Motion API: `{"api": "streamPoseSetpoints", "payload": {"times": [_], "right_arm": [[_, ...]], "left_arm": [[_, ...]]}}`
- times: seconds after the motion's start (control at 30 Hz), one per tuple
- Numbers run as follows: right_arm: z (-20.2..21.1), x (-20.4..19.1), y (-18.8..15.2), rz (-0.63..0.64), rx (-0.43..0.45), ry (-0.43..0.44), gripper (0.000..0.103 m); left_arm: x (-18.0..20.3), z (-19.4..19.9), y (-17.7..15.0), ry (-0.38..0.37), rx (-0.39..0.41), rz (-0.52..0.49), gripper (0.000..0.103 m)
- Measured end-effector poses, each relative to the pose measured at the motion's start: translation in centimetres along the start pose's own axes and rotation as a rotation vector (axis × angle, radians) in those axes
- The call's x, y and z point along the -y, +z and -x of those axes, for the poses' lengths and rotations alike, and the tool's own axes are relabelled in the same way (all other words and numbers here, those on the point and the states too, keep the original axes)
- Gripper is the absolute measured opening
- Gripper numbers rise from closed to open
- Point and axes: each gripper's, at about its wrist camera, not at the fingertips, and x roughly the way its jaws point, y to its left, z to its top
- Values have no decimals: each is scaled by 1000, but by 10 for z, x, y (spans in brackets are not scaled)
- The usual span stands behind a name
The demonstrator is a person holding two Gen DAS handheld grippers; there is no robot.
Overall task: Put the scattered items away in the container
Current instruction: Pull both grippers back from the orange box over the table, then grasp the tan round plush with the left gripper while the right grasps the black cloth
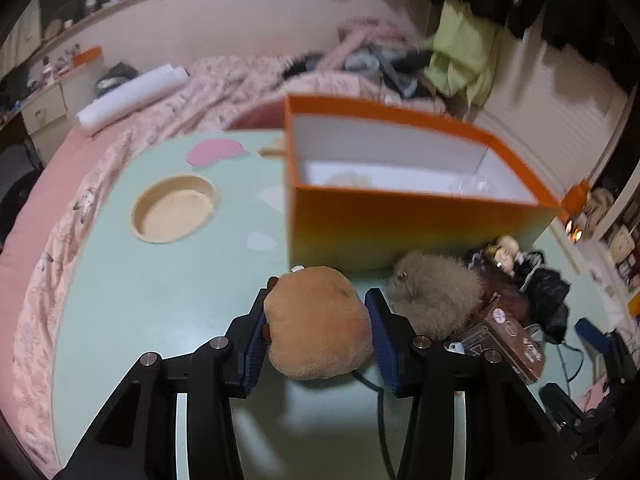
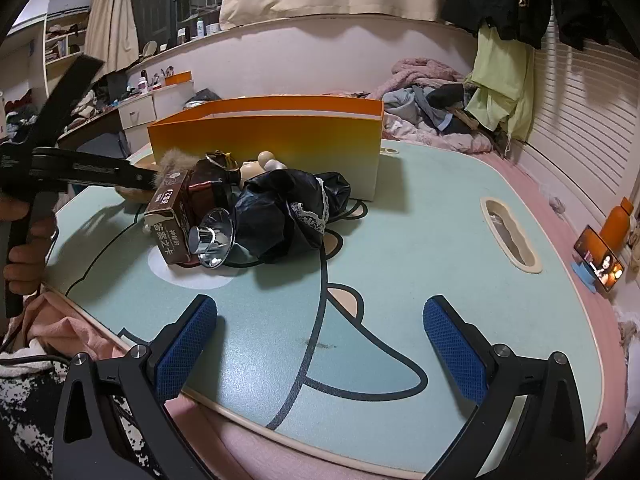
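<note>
One tan plush toy [image 1: 318,322] sits between the blue pads of my left claw [image 1: 320,332], and from the wrist view both pads press into its flanks, so I read this claw as clamped on the toy. Its fuzzy body bulges past the pads toward twelve o'clock.

What the coming move turns on, as I judge it: the orange box [image 1: 400,232] lies at about twelve to one o'clock from the held toy, its near wall just beyond the toy, its long axis running left to right across my view. The open white interior sits above and behind that wall, so the toy has to clear the rim before I let go.

At three o'clock from the toy, just beside it, is a grey fluffy pom-pom [image 1: 434,294], then a brown card box [image 1: 506,336] and a doll in black clothes [image 1: 524,276], all on the mint-green counter [image 1: 160,280].

My right claw [image 2: 320,344] stands wide with nothing between its pads, low over the counter's near edge. From it the pile lies at eleven o'clock, with a shiny metal funnel-shaped piece [image 2: 214,240] nearest. The left claw is plainly the nearer to the box.
</note>
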Motion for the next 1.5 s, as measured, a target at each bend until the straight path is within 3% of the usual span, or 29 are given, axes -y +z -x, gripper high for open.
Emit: {"api": "streamPoseSetpoints", "payload": {"times": [0.23, 0.37, 0.47, 0.5, 0.53, 0.6, 0.77, 0.93, 1.1, 1.13, 1.2, 1.27, 1.33, 1.5], "right_arm": [[0, 1, 1, -4, 3, -5, 103], [0, 1, 1, -6, 5, -8, 103], [0, 1, 0, -12, 12, -20, 103], [0, 1, 0, -13, 13, -22, 103], [0, 1, 1, -13, 13, -24, 103], [1, 2, 2, -11, 14, -31, 103], [1, 2, 11, -25, -5, -29, 103], [10, 18, 45, -198, 72, 53, 103], [-24, 25, 69, -308, -18, 53, 103], [-29, 26, 71, -323, -32, 63, 101], [-39, 27, 71, -353, -55, 83, 84], [-45, 30, 68, -384, -83, 116, 47], [-46, 36, 64, -413, -84, 145, 40], [-28, 51, 54, -449, -30, 151, 34]], "left_arm": [[-11, 53, -25, -42, 128, 39, 45], [-3, 51, -42, 4, 130, -9, 45], [2, 32, -51, 23, 83, -37, 48], [5, 26, -54, 44, 79, -51, 56], [9, 24, -56, 78, 96, -77, 73], [16, 22, -60, 116, 112, -108, 82], [10, 23, -61, 88, 121, -93, 80], [11, 23, -61, 94, 129, -94, 78], [12, 23, -60, 94, 131, -94, 78], [13, 24, -61, 92, 132, -95, 75], [13, 25, -61, 93, 140, -96, 68], [15, 26, -61, 89, 146, -100, 59], [16, 27, -61, 85, 151, -105, 46], [13, 30, -61, 69, 154, -92, 42]]}}
